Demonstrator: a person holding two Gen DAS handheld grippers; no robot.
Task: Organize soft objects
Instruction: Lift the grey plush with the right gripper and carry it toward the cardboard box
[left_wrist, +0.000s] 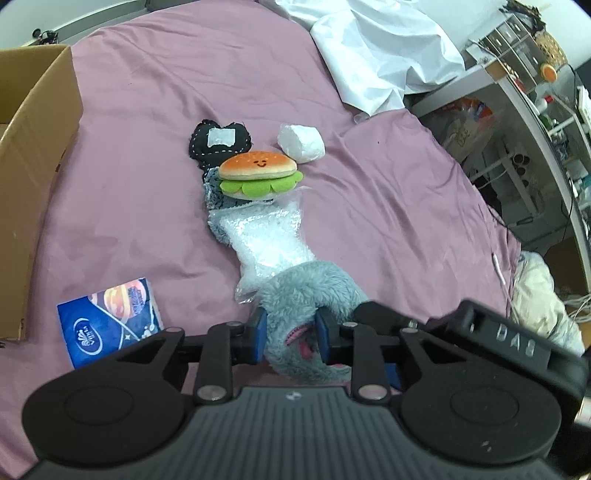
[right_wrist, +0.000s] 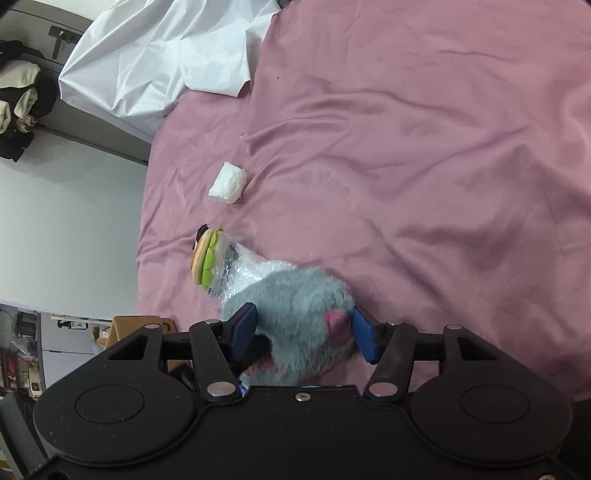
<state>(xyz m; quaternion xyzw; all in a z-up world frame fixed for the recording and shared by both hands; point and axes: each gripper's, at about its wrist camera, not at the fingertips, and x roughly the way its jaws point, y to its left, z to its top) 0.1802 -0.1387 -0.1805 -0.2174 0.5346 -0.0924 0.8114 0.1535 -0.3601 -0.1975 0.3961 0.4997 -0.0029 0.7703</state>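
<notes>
Fluffy grey plush (left_wrist: 306, 291) pinched by left gripper (left_wrist: 291, 332) jaws, squeezed between right gripper (right_wrist: 303, 332) jaws, crinkly bubble wrap (left_wrist: 266, 240) beside

Burger plush (left_wrist: 258, 173) lies on bubble wrap (left_wrist: 266, 240), beside foam block (left_wrist: 301, 142).

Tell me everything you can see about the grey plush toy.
The grey plush toy is shaggy, fluffy fabric with small pink patches. It lies crumpled on the pink bedsheet, one end over a clear bubble-wrap bag. Both grippers pinch it: the left gripper squeezes a narrow part, the right gripper clamps a bulkier part.
</notes>
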